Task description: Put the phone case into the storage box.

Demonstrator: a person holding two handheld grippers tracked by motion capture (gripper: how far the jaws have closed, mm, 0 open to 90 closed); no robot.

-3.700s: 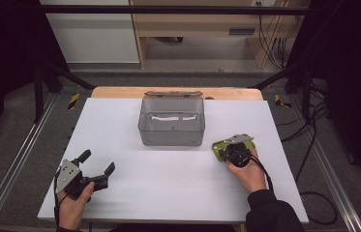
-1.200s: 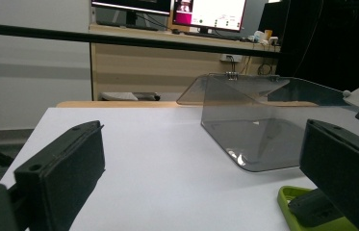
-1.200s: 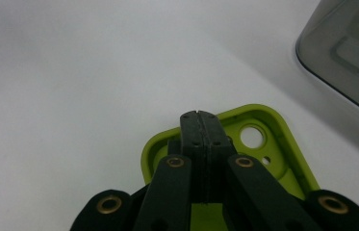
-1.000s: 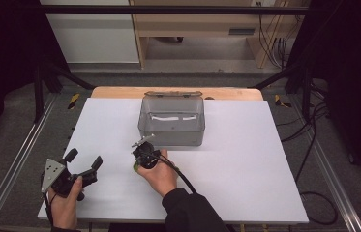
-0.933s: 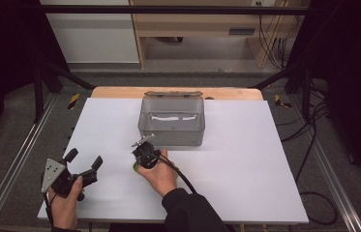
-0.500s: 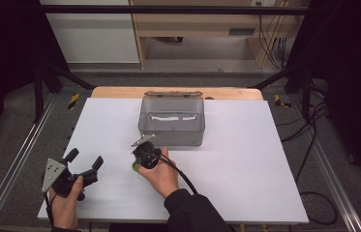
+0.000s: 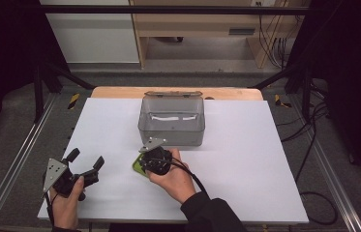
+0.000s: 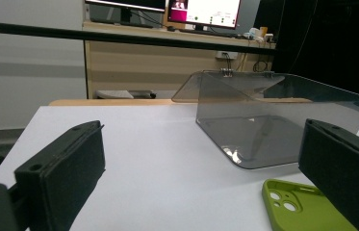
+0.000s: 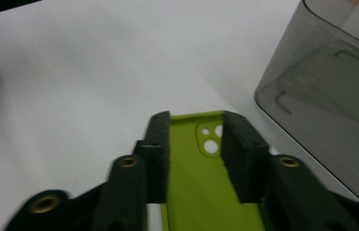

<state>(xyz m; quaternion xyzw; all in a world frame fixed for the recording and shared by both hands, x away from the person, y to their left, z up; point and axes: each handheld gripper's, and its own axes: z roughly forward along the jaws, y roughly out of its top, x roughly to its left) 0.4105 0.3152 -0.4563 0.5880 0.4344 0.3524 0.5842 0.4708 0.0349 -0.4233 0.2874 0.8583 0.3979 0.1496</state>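
Lying directly under the right gripper (image 7: 145, 165), whose half-parted jaws have just been opening off it, the green phone case (image 9: 201, 183) points lengthwise toward the far bin (image 7: 172, 123); the left gripper (image 7: 85, 162) waits wide.

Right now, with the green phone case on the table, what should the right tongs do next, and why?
Probably lift the right tongs clear. Their jaws have just been opening, and in the right gripper view they stand apart above the green phone case, which lies flat on the white table near the grey bin. The case looks set down, so backing away seems the natural move.
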